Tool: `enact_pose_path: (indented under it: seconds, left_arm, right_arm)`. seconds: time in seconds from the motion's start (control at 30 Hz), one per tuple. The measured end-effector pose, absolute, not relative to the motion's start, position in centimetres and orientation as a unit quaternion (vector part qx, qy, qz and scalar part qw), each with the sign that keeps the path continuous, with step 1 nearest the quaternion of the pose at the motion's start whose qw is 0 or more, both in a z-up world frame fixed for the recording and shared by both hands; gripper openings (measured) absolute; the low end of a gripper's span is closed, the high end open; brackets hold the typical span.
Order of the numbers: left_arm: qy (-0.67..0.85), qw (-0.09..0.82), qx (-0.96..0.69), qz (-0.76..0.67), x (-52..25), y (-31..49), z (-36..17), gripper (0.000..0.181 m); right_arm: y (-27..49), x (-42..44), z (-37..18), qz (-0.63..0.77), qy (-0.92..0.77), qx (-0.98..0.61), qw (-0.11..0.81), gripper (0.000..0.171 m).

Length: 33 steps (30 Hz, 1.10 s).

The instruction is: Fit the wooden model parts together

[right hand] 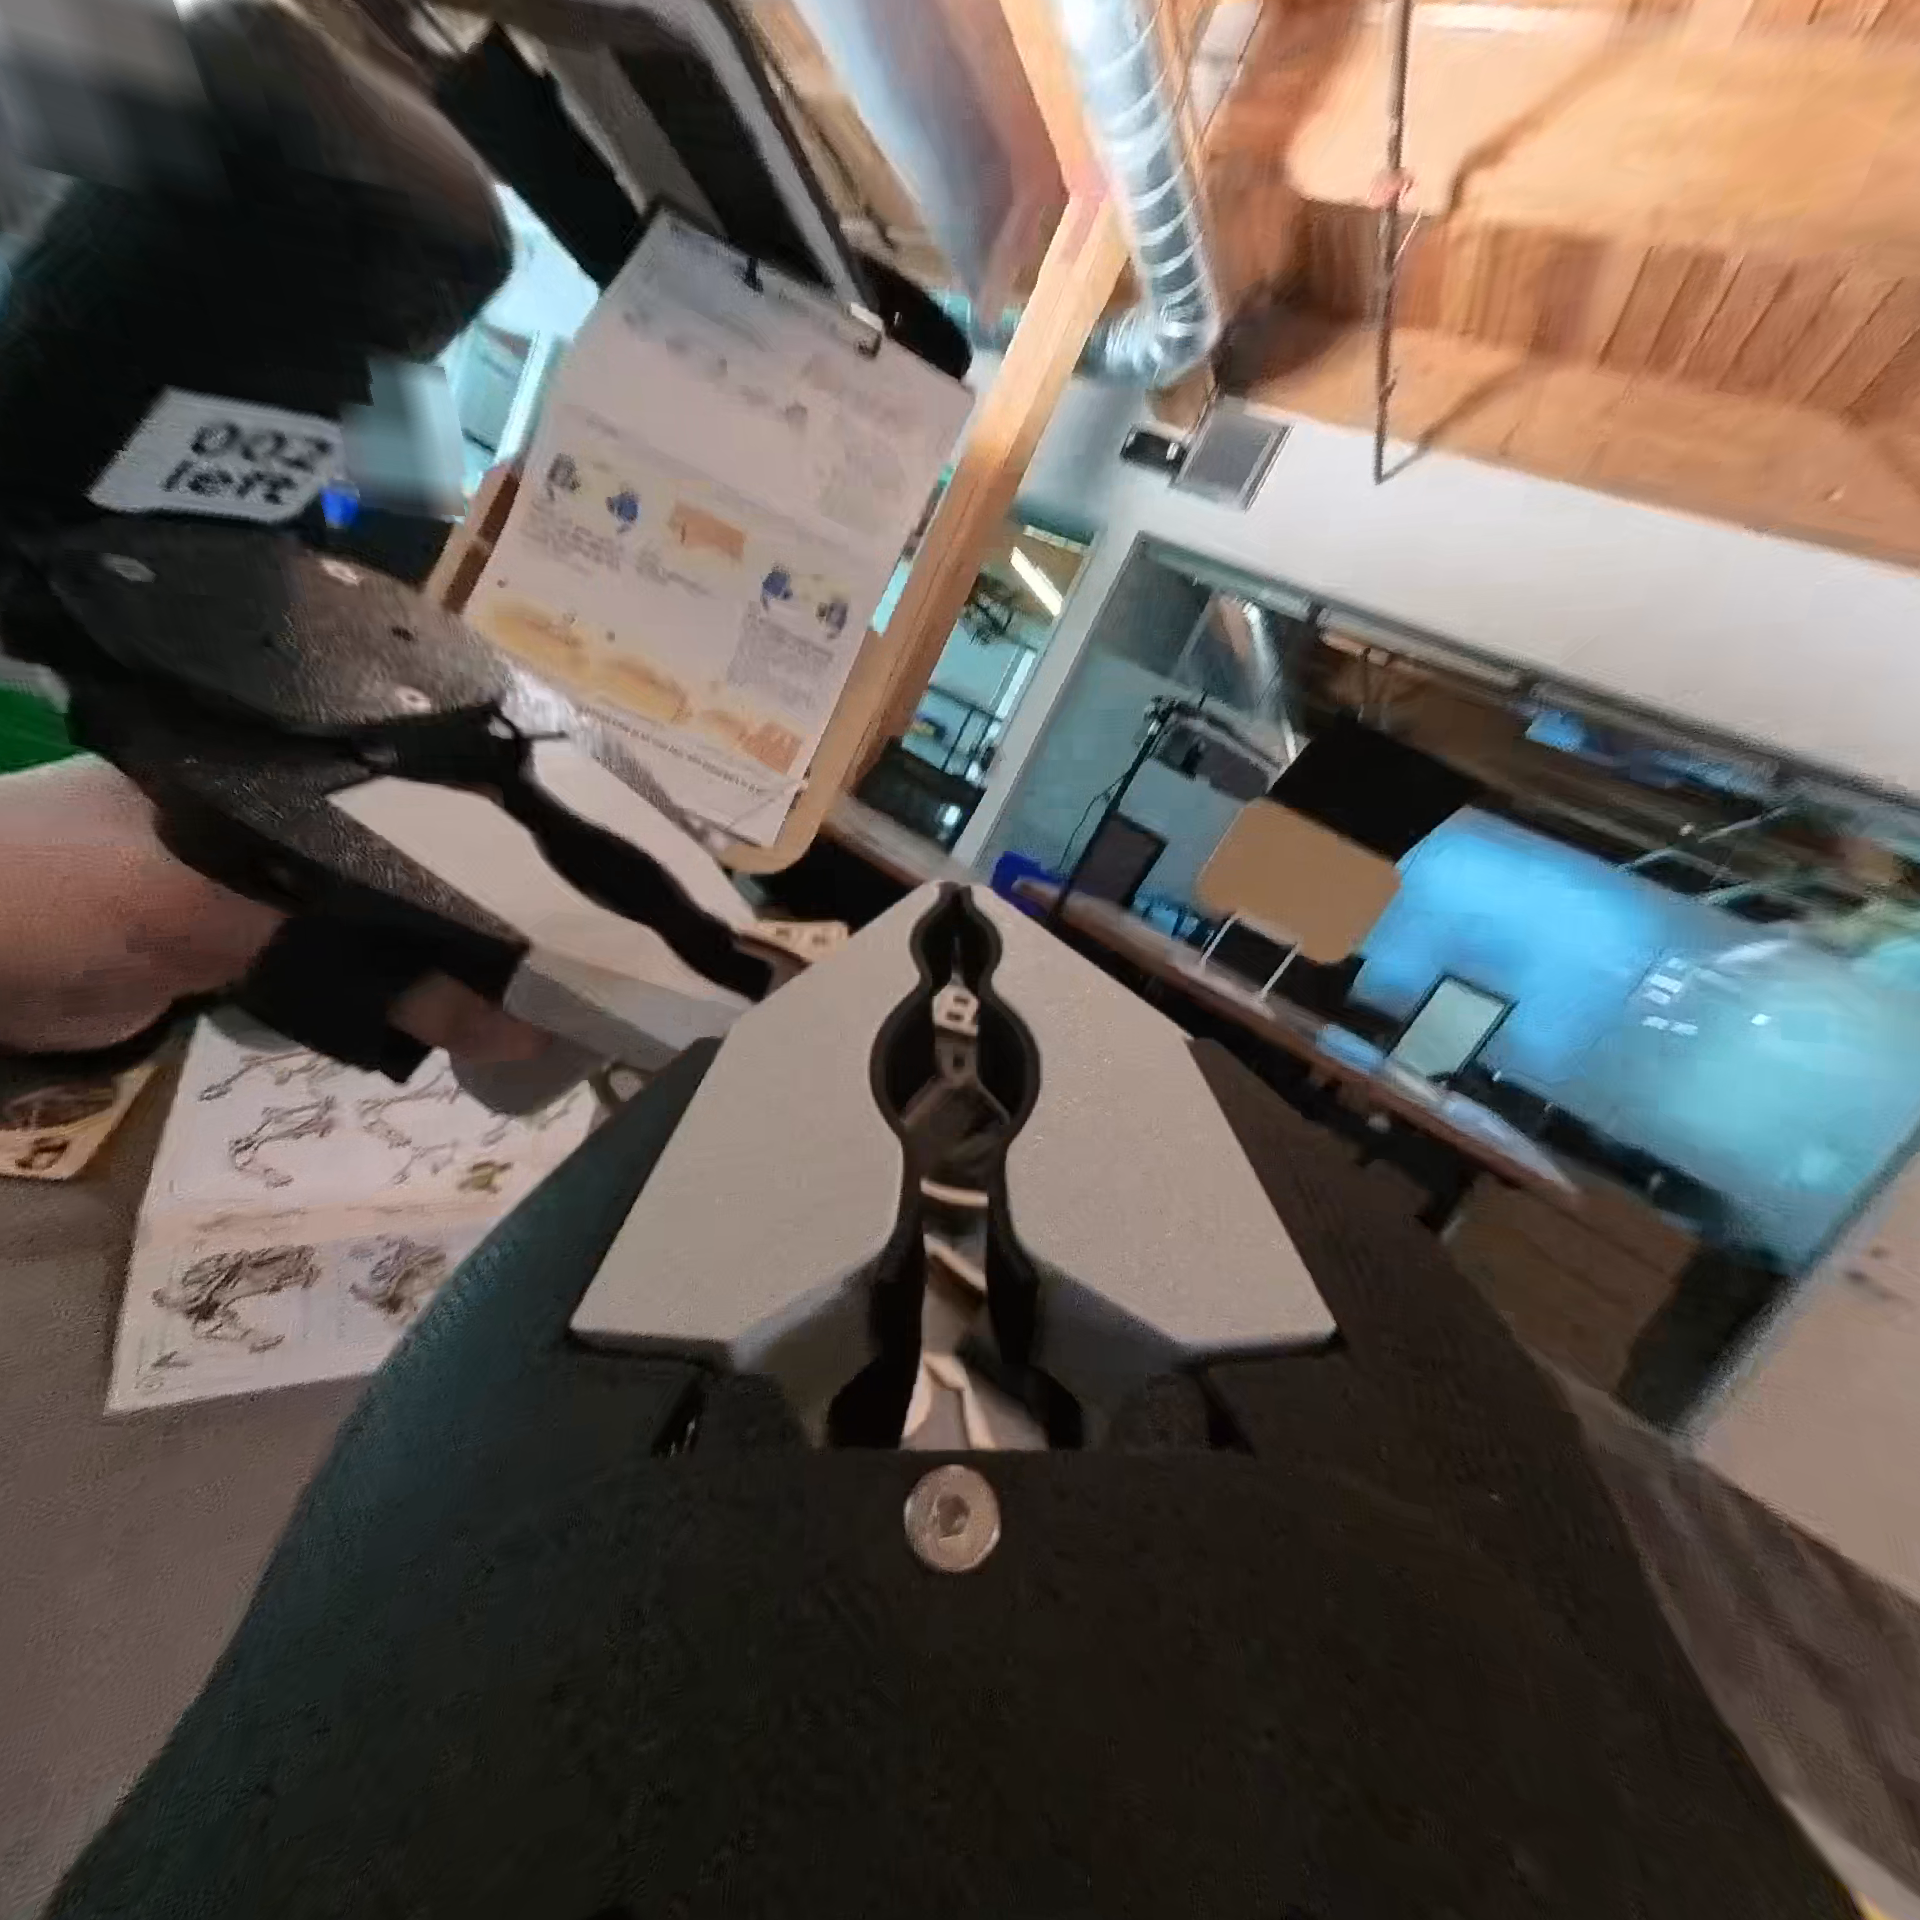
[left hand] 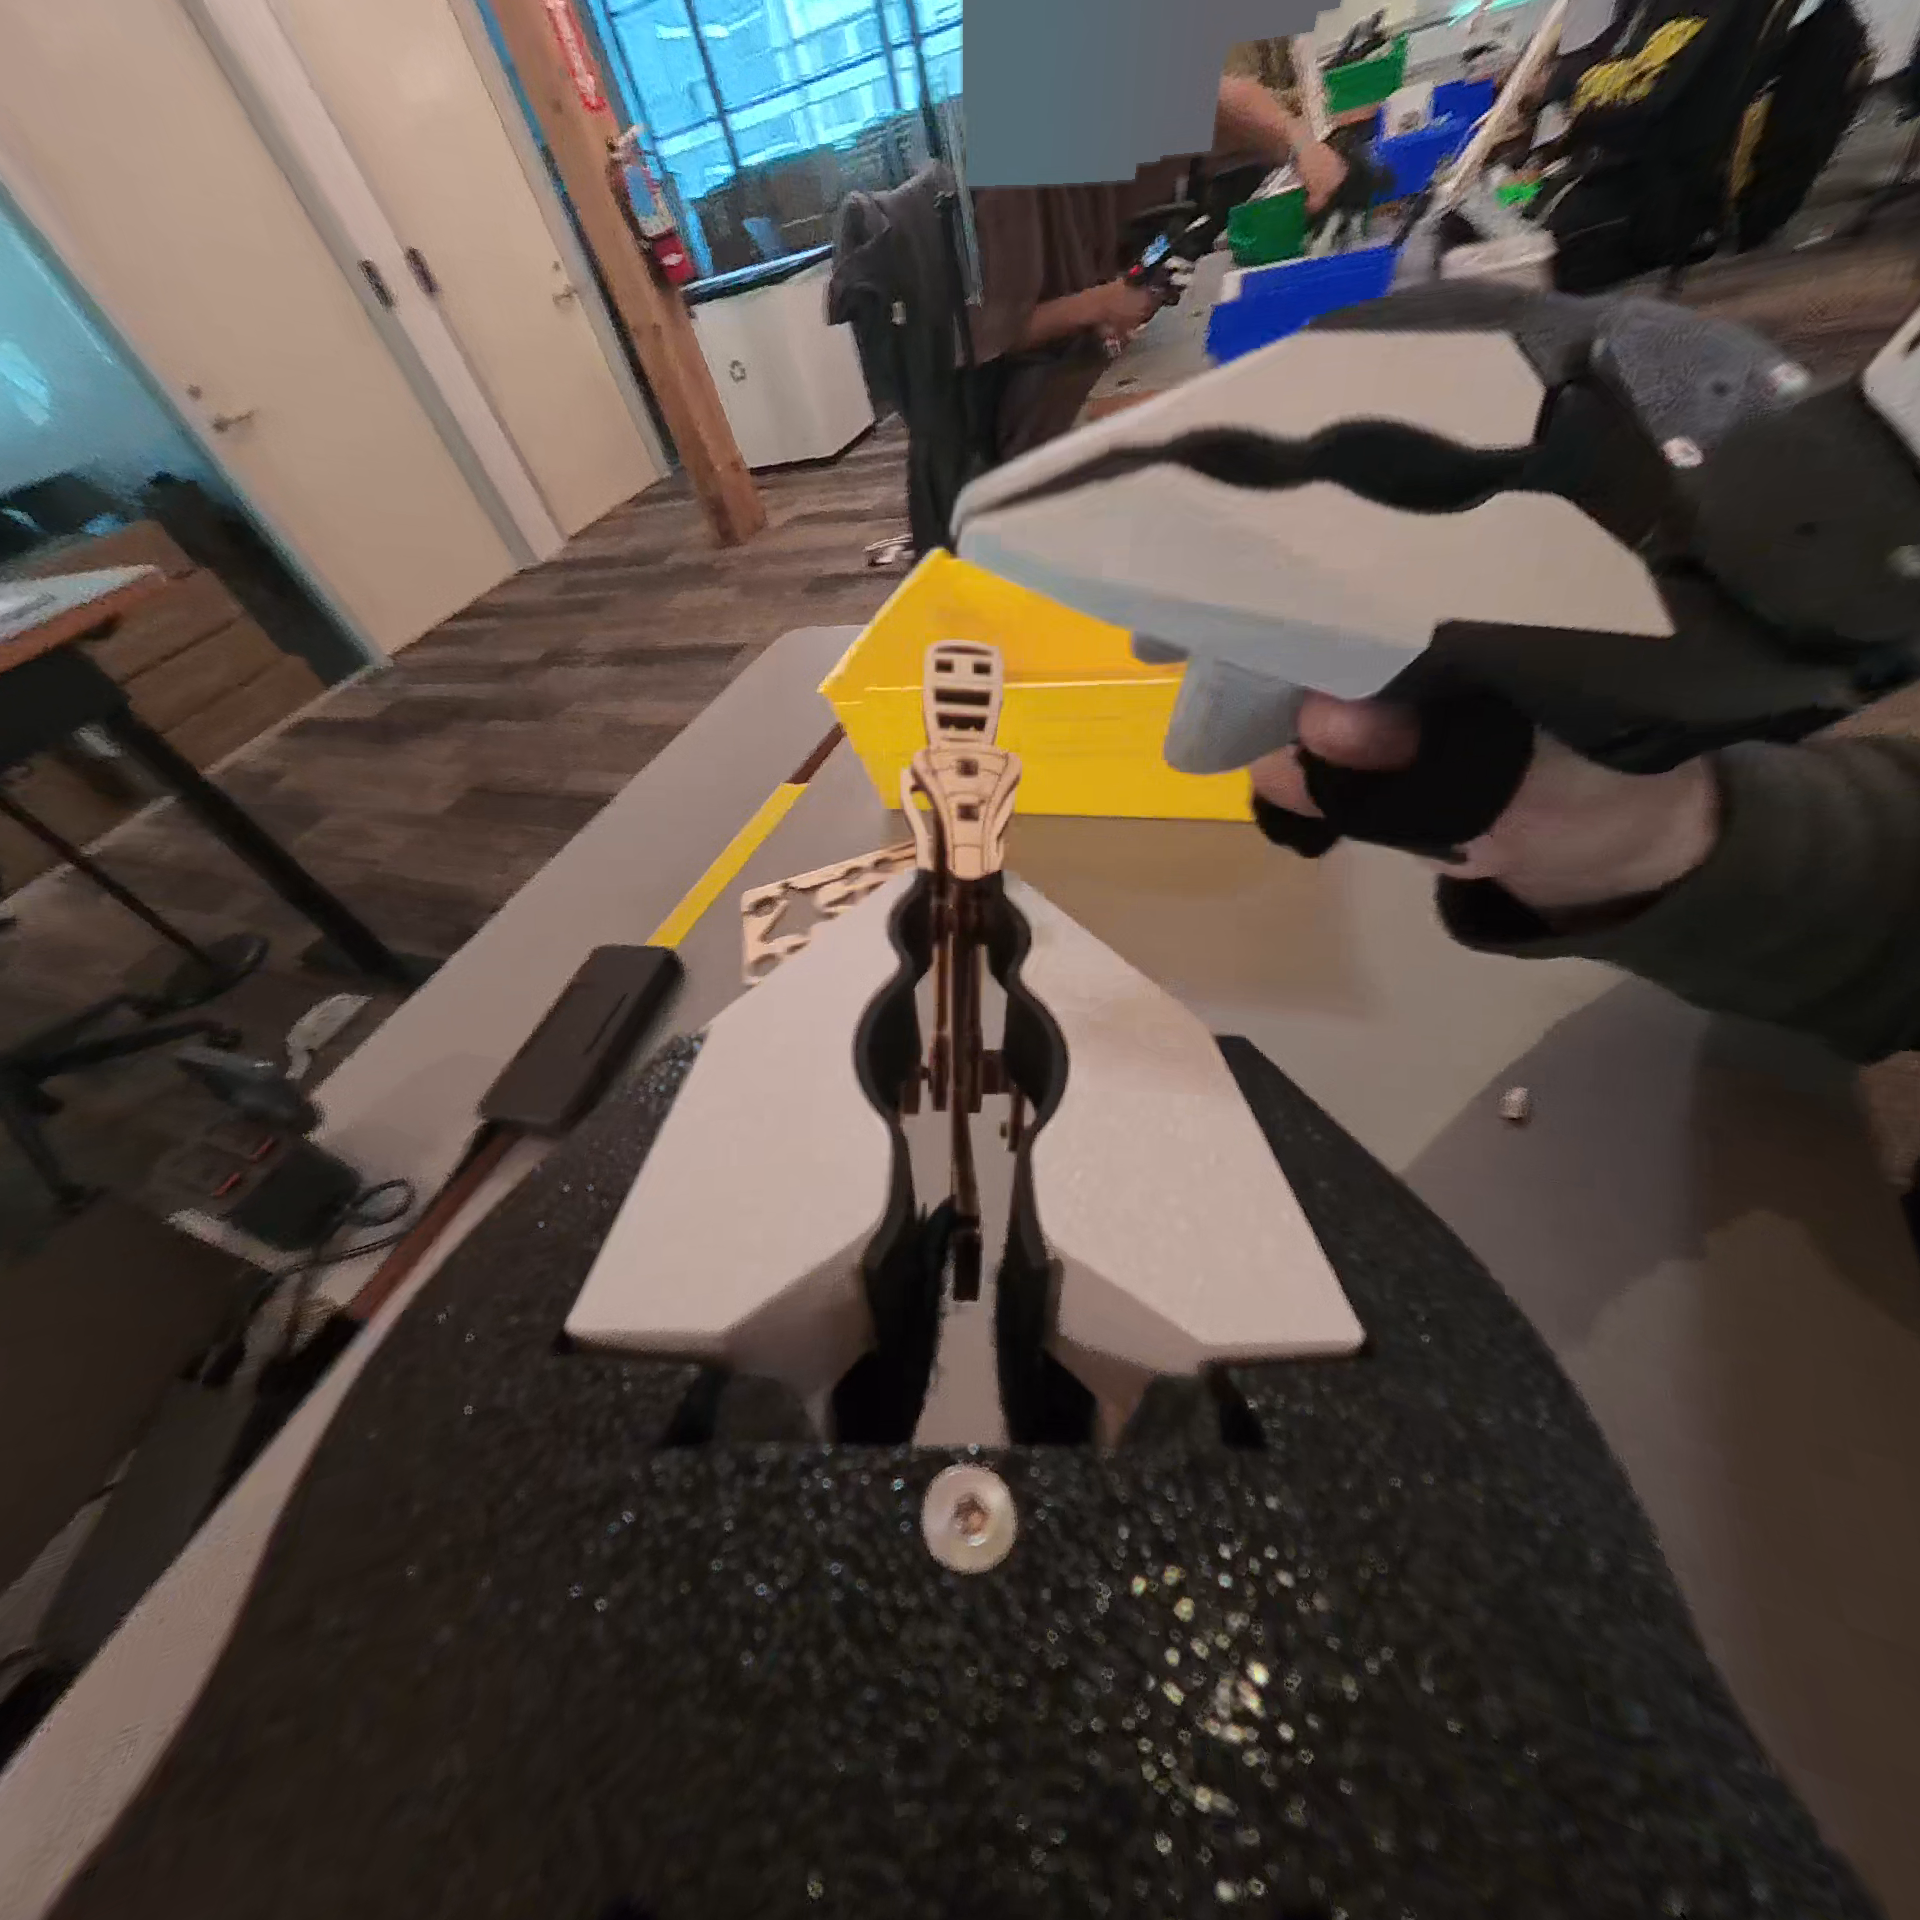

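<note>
My left gripper (left hand: 961, 894) is shut on a wooden model (left hand: 961, 769). The model's dark thin struts run between the fingers, and a pale cut-out piece sticks up past the tips. My right gripper (left hand: 971, 520) is held by a gloved hand and hovers above and to the right of the model's top. Its jaws are shut and nothing shows at its tips. In the right wrist view, my right gripper (right hand: 951, 902) is shut. A pale bit of the wooden model (right hand: 956, 1006) shows through the gap between its fingers. The left gripper (right hand: 743, 971) comes in from the left.
A yellow bin (left hand: 1049, 727) stands behind the model on the grey table (left hand: 1247, 987). A wooden parts sheet (left hand: 810, 914) and a black flat object (left hand: 582, 1029) lie to the left. An instruction sheet (right hand: 312, 1195) lies on the table. People stand at benches beyond. My hands' fingertips stand some 6 cm from each other.
</note>
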<state>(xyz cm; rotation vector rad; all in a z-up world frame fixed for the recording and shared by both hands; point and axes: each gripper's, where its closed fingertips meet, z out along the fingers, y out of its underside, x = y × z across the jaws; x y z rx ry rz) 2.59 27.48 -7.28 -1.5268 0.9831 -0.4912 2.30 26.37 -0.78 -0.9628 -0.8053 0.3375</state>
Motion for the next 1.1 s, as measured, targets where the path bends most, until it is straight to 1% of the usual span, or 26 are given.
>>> enact_pose_path:
  seconds: [0.03,0.07,0.1,0.13,0.23,0.33,0.43,0.47,0.53,0.57,0.67,0.77,0.87,0.97,1.07,1.1]
  left_arm:
    - [0.422,0.585,-0.654,-0.229,2.8,27.2,-7.2,0.007]
    - [0.419,0.585,-0.654,-0.232,2.7,27.3,-7.1,0.006]
    - [0.417,0.583,-0.662,-0.22,2.4,27.6,-7.4,0.007]
    - [0.418,0.586,-0.663,-0.206,2.2,27.9,-7.6,0.007]
    - [0.414,0.585,-0.659,-0.228,2.4,27.7,-7.3,0.006]
    - [0.417,0.581,-0.671,-0.194,1.9,28.3,-7.9,0.007]
    - [0.418,0.581,-0.662,-0.223,2.5,27.7,-7.6,0.007]
    - [0.416,0.585,-0.659,-0.224,2.5,27.7,-7.4,0.006]
    - [0.414,0.582,-0.671,-0.2,1.9,28.1,-7.7,0.007]
    - [0.418,0.587,-0.668,-0.185,1.8,28.4,-7.9,0.007]
    - [0.416,0.582,-0.66,-0.23,2.5,27.7,-7.4,0.006]
    - [0.416,0.582,-0.669,-0.202,1.9,28.1,-7.7,0.007]
    - [0.416,0.582,-0.661,-0.225,2.3,27.7,-7.3,0.007]
    - [0.415,0.583,-0.667,-0.206,1.9,28.0,-7.5,0.007]
    - [0.415,0.584,-0.66,-0.227,2.2,27.6,-7.2,0.007]
    - [0.413,0.587,-0.658,-0.227,2.2,27.6,-7.0,0.007]
  right_arm:
    - [26.1,2.3,-0.6,0.154,-0.376,-0.44,0.801,0.0]
    - [26.7,2.0,-1.5,0.159,-0.389,-0.458,0.784,0.0]
    - [27.4,1.5,-2.7,0.166,-0.398,-0.484,0.761,0.0]
    - [27.6,1.6,-2.6,0.172,-0.39,-0.486,0.763,0.0]
    - [26.0,2.8,-0.1,0.153,-0.363,-0.432,0.811,0.0]
    - [28.2,1.6,-3.3,0.171,-0.396,-0.507,0.746,0.0]
    - [26.7,2.7,-0.7,0.151,-0.367,-0.447,0.802,0.0]
    - [26.5,2.6,-0.7,0.147,-0.37,-0.443,0.803,0.0]
    - [27.8,1.7,-3.0,0.156,-0.405,-0.496,0.752,0.0]
    - [28.2,1.9,-3.1,0.164,-0.398,-0.505,0.748,0.0]
    - [26.8,3.1,-0.5,0.146,-0.365,-0.445,0.805,0.0]
    - [28.3,2.1,-2.8,0.156,-0.391,-0.501,0.756,0.0]
    - [26.7,3.2,-0.5,0.142,-0.362,-0.442,0.809,0.0]
    - [28.2,2.2,-2.7,0.149,-0.392,-0.498,0.759,0.0]
    - [26.5,3.1,-0.5,0.147,-0.369,-0.441,0.805,0.0]
    - [26.7,2.6,-1.2,0.143,-0.389,-0.454,0.789,0.0]
